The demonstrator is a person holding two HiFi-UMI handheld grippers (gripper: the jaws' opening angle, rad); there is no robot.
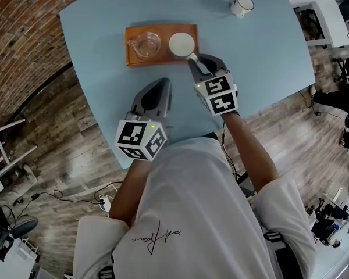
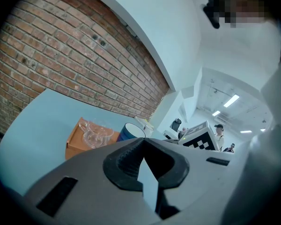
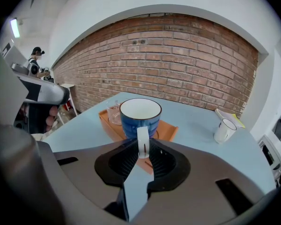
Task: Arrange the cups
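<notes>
One pale-blue table (image 1: 267,57) beside a brick wall (image 3: 178,55) — right gripper (image 3: 143,149) pinches the handle of the blue cup (image 3: 140,118) at the tray (image 1: 134,60); left gripper (image 1: 163,85) closed, empty.

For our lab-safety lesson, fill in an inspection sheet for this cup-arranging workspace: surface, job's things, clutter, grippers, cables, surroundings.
Surface: light blue table, rounded corners.
Job's things: orange tray with glass cup at its left and blue cup at its right; white mug apart, far right.
Clutter: yellow-edged paper behind the white mug.
Grippers: right gripper shut on the blue cup's handle; left gripper shut, empty.
Cables: cable on the floor, left.
Surroundings: brick wall, wooden floor.
</notes>
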